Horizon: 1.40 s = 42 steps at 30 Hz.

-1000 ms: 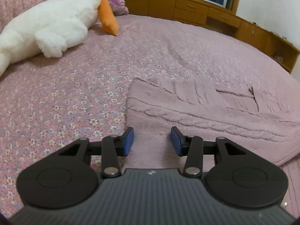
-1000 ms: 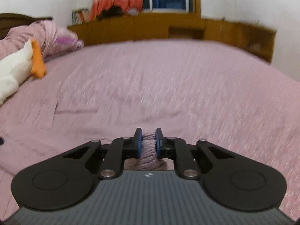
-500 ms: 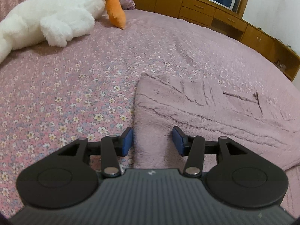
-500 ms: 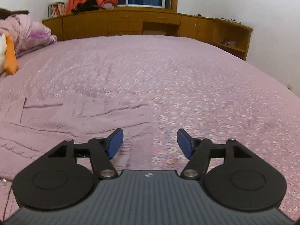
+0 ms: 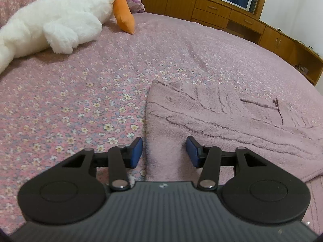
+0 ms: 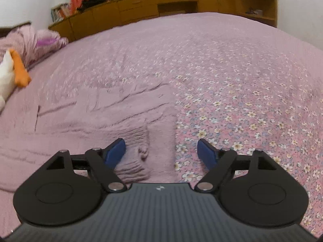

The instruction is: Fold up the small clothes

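A mauve knitted sweater (image 5: 218,121) lies flat on the flowered pink bedspread (image 5: 80,92). My left gripper (image 5: 164,151) is open, its blue pads straddling the sweater's left near edge. In the right wrist view the sweater (image 6: 113,115) lies to the left, with a ribbed cuff (image 6: 133,151) folded onto it near the front. My right gripper (image 6: 161,153) is wide open and empty, straddling the sweater's right edge just above the cloth.
A white plush goose with an orange beak (image 5: 60,20) lies at the far left of the bed. Wooden cabinets (image 5: 212,10) run along the far wall under a window. A bunched pink quilt (image 6: 30,42) sits at the head of the bed.
My right gripper, shut on the sweater's cuff a second ago, has opened and let it drop onto the sweater. My left gripper stayed open and shifted slightly along the left edge.
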Tool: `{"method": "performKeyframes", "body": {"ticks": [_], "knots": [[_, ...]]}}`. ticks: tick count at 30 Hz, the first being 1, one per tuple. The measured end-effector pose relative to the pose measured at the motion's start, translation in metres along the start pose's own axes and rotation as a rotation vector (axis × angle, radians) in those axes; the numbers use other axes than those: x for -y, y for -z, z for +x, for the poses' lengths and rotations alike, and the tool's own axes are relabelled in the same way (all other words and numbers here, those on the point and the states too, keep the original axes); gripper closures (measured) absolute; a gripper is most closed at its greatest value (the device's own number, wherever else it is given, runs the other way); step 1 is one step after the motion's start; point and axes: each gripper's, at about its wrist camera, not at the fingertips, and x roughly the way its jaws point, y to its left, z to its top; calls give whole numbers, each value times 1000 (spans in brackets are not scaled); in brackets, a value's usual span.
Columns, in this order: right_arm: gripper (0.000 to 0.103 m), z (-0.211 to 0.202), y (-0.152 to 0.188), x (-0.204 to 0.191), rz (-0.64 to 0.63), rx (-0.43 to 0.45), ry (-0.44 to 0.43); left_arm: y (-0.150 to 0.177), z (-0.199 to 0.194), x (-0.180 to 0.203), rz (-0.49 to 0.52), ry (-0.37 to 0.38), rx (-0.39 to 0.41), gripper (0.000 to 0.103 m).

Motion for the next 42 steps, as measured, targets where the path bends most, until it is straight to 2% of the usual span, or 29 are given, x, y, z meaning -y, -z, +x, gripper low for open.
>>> {"method": "performKeyframes", "body": {"ticks": [3,5,8,17,22,31,38,42], "knots": [[18,-13,0,8,57,29,-8,1,-11,3,31,-28,5,54],[15,-26,-2,16,120,30,-88,-1,-20,4,36,-44,4,54],[10,-47,-5,23,205,33,-191,-5,-39,4,20,-25,-4,54],[8,-112,12,14,231,16,-350,-4,-121,13,92,-8,-4,54],[8,-166,36,5,148,21,-391,10,-166,14,67,66,-6,54],[8,-252,91,-20,-30,9,-410,50,-210,33,170,92,-41,54],[7,-282,121,-25,-87,-11,-413,79,-226,50,256,120,-62,54],[7,-291,139,-33,-181,-76,-393,93,-227,60,280,139,-96,54]]}}
